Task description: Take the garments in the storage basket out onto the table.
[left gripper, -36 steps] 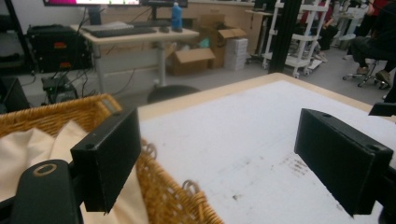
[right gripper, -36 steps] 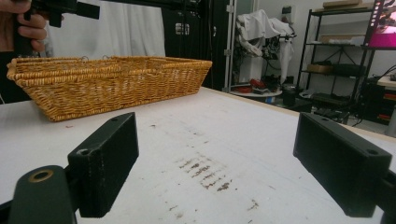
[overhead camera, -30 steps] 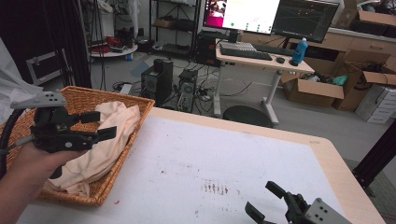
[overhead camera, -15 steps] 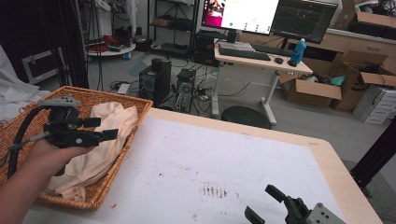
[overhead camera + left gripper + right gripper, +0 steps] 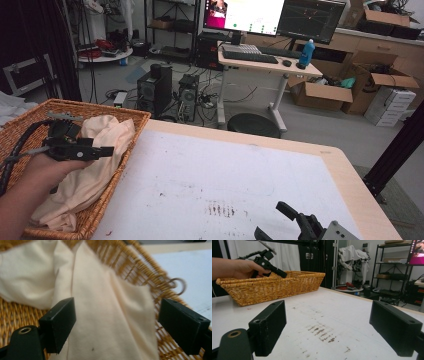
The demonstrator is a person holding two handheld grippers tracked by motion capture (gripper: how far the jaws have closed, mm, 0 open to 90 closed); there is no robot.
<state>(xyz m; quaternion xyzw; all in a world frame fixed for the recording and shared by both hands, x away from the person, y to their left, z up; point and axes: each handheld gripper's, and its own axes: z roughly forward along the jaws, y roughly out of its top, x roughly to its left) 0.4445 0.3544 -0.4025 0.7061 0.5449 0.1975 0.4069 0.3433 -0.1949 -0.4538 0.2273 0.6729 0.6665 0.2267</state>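
Observation:
A cream cloth (image 5: 100, 170) lies crumpled in a wicker basket (image 5: 100, 106) at the table's left end. My left gripper (image 5: 102, 149), held in a hand, hovers over the cloth inside the basket. Its jaws stand open around a hanging fold of the cloth (image 5: 105, 315), near the basket's rim (image 5: 140, 272), without pinching it. The left gripper (image 5: 115, 322) holds nothing. My right gripper (image 5: 272, 220) is open and empty low over the white tabletop (image 5: 210, 175) near the front right. In the right gripper view, the right gripper (image 5: 327, 332) faces the basket (image 5: 274, 287) across the table.
Brown smudges (image 5: 220, 209) mark the tabletop in front of the right gripper. Beyond the table's far edge, on the floor, stand a black stool (image 5: 252, 125), computer towers (image 5: 155, 90), a desk with monitors (image 5: 265, 55) and cardboard boxes (image 5: 320, 95).
The left gripper has shifted a little over the basket and turned, so its jaws now show edge-on. The right gripper has barely moved.

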